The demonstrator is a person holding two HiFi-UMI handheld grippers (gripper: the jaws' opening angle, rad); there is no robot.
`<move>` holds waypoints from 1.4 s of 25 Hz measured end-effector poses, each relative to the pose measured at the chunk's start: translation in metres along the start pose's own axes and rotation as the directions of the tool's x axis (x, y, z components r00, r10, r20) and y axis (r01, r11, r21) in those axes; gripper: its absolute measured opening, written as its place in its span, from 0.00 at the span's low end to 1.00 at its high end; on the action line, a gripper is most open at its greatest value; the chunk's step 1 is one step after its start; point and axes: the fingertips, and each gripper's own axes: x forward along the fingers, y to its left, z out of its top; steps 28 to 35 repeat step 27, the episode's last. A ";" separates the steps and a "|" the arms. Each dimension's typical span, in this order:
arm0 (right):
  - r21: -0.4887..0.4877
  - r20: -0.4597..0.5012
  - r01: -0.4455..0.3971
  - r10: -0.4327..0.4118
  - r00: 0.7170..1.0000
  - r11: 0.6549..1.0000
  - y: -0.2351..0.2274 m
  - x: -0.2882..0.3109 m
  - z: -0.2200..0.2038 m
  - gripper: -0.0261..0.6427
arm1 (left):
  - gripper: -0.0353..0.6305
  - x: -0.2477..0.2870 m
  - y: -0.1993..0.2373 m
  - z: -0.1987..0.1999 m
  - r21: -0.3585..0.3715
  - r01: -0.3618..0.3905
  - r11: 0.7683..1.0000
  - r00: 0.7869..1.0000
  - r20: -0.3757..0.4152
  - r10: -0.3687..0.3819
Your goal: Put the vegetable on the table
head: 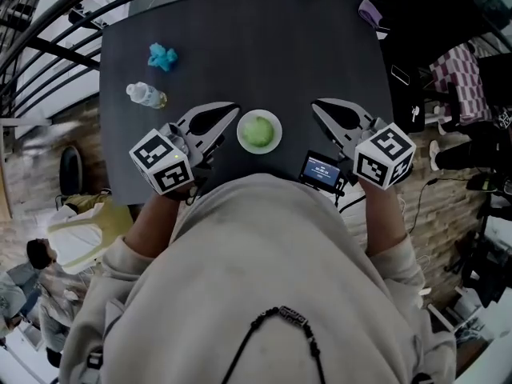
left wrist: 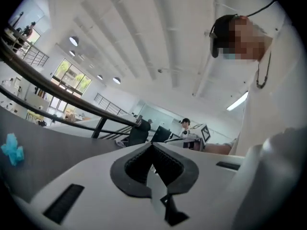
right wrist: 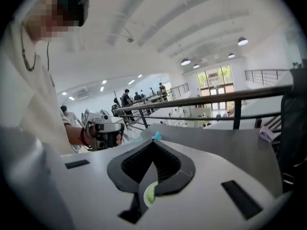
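Green veg (head: 257, 131) is seen in white bowl (head: 278, 139) on dark bench (head: 264, 46), btwn L gripper (head: 235, 110) & R gripper (head: 315, 105), both w/ fingers clenched together, nothing being gripped by either.

Teal crumpled object (head: 162, 56) just beside a clear plastic bottle (head: 146, 95); purple object (head: 370, 11) well apart

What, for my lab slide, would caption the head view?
Shut and empty, the left tongs and right tongs flank a green vegetable in a white dish on the dark table.
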 end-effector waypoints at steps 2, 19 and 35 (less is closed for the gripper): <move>-0.042 0.100 0.005 0.000 0.995 0.999 0.010 -0.010 0.028 0.06 | 0.06 -0.001 -0.012 0.023 -0.033 0.056 0.998 0.995 0.080 -0.053; -0.170 0.271 0.021 0.026 0.962 0.985 0.059 -0.027 0.074 0.06 | 0.06 -0.002 -0.075 0.060 0.284 0.091 0.955 0.989 0.084 -0.119; -0.182 0.262 0.001 0.048 0.964 0.983 0.063 -0.024 0.075 0.06 | 0.06 -0.004 -0.077 0.055 0.326 0.075 0.942 0.992 0.074 -0.105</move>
